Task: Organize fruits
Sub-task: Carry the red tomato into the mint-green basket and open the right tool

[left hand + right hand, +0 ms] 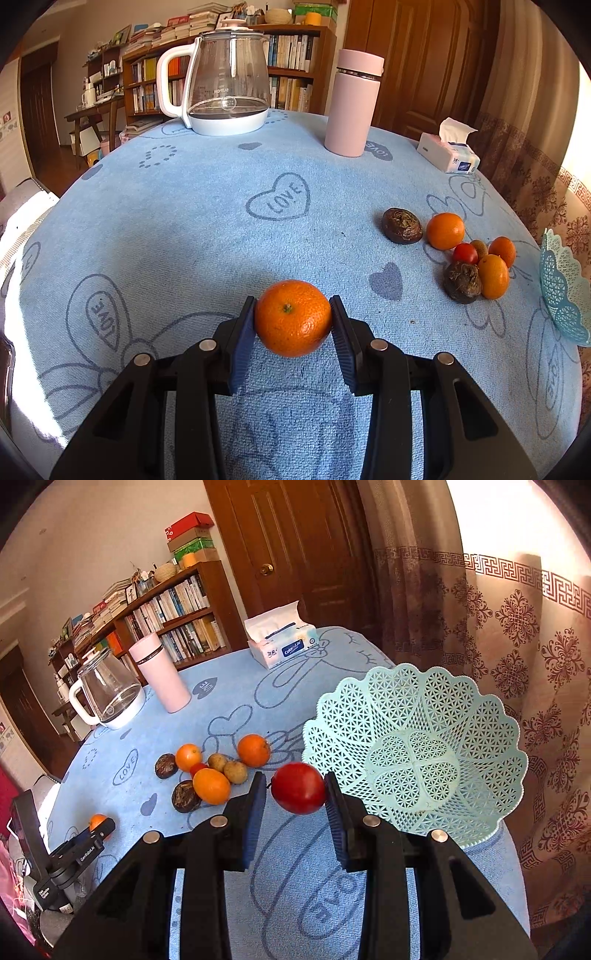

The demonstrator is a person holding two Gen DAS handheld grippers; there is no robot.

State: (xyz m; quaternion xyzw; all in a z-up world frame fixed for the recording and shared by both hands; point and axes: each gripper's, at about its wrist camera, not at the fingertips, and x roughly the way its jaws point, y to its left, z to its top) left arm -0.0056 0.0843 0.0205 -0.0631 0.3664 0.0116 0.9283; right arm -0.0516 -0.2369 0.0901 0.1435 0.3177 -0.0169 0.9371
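Note:
My left gripper [293, 319] is shut on a mandarin orange [293, 317] just above the blue cloth; it also shows in the right wrist view [98, 823]. My right gripper [297, 794] is shut on a red tomato [298, 787], held left of the empty pale-green lattice basket [417, 753]. A pile of fruit lies on the cloth: oranges [211, 785], [253, 750], [188, 757], dark water chestnuts [185, 796], [165, 765], small brown fruits [235, 771] and a small red tomato [198, 768]. The pile [476, 258] and the basket edge [563, 291] show at the right in the left wrist view.
A glass kettle [225, 77], a pink flask [352, 103] and a tissue pack [448, 149] stand at the far side of the table. A patterned curtain [517, 627] hangs right of the basket. Bookshelves [221, 74] and a door [291, 546] are behind.

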